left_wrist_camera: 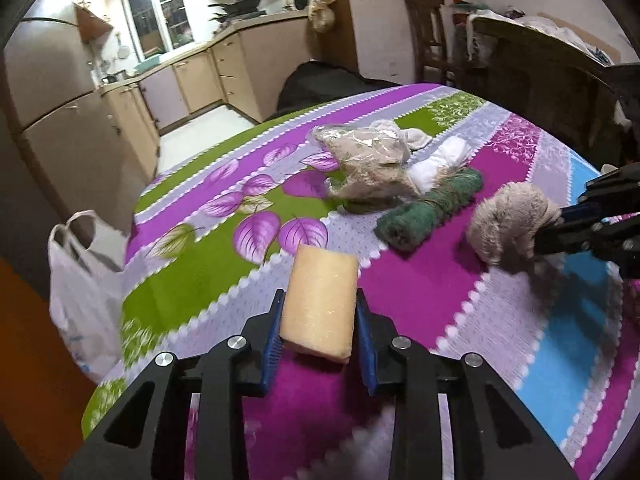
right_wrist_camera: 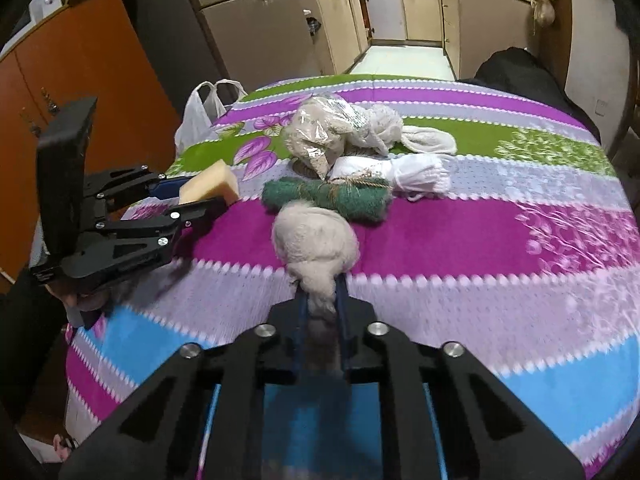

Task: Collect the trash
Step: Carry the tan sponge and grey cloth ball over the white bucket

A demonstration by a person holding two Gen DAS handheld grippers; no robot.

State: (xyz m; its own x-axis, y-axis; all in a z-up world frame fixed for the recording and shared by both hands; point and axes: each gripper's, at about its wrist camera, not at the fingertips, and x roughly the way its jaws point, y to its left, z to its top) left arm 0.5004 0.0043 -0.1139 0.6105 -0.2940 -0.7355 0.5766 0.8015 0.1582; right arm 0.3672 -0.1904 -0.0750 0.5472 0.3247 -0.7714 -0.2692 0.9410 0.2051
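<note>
Up front in the left wrist view, left gripper (left_wrist_camera: 320,312) clamped on yellow sponge (left_wrist_camera: 322,304), green scrubber (left_wrist_camera: 432,208) and plastic-wrapped bundle (left_wrist_camera: 368,160) beyond, white bag (left_wrist_camera: 80,280) beside bed (left_wrist_camera: 440,300); right wrist view, right gripper (right_wrist_camera: 322,300) pinched shut on beige fluff (right_wrist_camera: 316,244), scrubber just behind.

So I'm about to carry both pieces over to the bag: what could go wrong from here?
The right gripper pinches only a thin end of the fluffy wad, so it may slip out. The plastic bag looks floppy, its mouth barely open, so the sponge in the left gripper could miss.
</note>
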